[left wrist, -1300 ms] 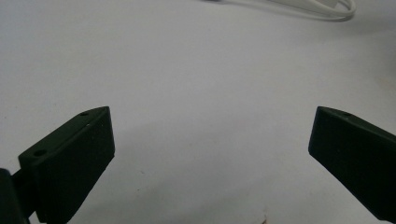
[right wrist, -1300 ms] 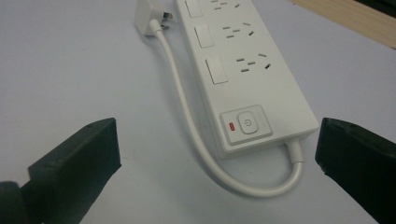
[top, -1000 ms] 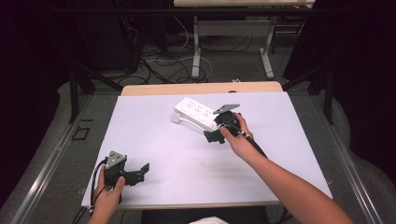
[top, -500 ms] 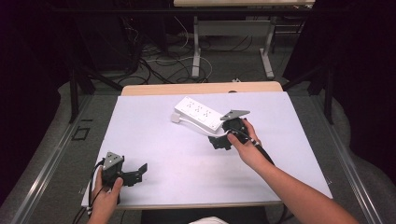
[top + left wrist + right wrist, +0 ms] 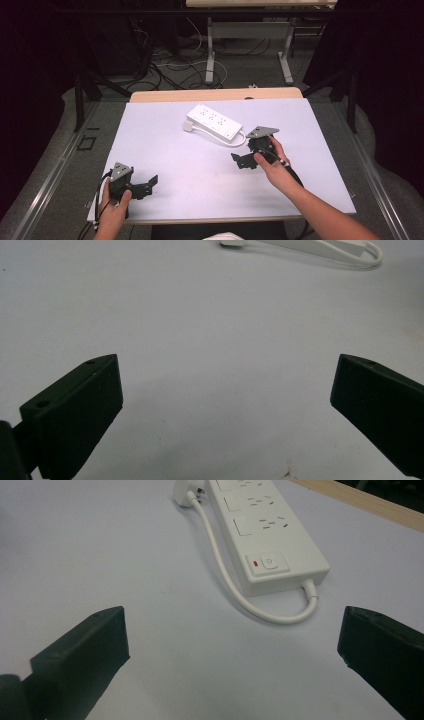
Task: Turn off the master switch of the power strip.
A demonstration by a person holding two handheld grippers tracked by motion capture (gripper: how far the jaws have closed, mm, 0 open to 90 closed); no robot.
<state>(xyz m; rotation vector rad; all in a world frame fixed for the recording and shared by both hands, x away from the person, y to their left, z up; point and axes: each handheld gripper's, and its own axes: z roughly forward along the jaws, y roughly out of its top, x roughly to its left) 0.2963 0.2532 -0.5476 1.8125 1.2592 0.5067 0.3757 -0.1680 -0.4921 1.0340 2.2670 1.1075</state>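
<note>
High view: white power strip lies diagonally at far centre of the white table, its plug at its left end, cord looping out of the near-right end. Right gripper sits just near-right of that loop, apart from it, held by the right hand; left gripper at the near-left edge, well apart from the strip, in the left hand. Right gripper view adds detail the overhead can't resolve: rocker switch with a red mark beside it at the strip's near end, socket rows beyond, cord curling back along the strip's side to the plug. Right gripper jaws wide apart, only bare table between them. Left gripper view: left gripper jaws also spread wide over bare table; strip cut off by the top edge, just a sliver of cord and plug visible. Far end of the strip is cropped in the right gripper view. Jaw opening is hard to read from overhead. Floor cables behind the table are dim, hard to make out.
</note>
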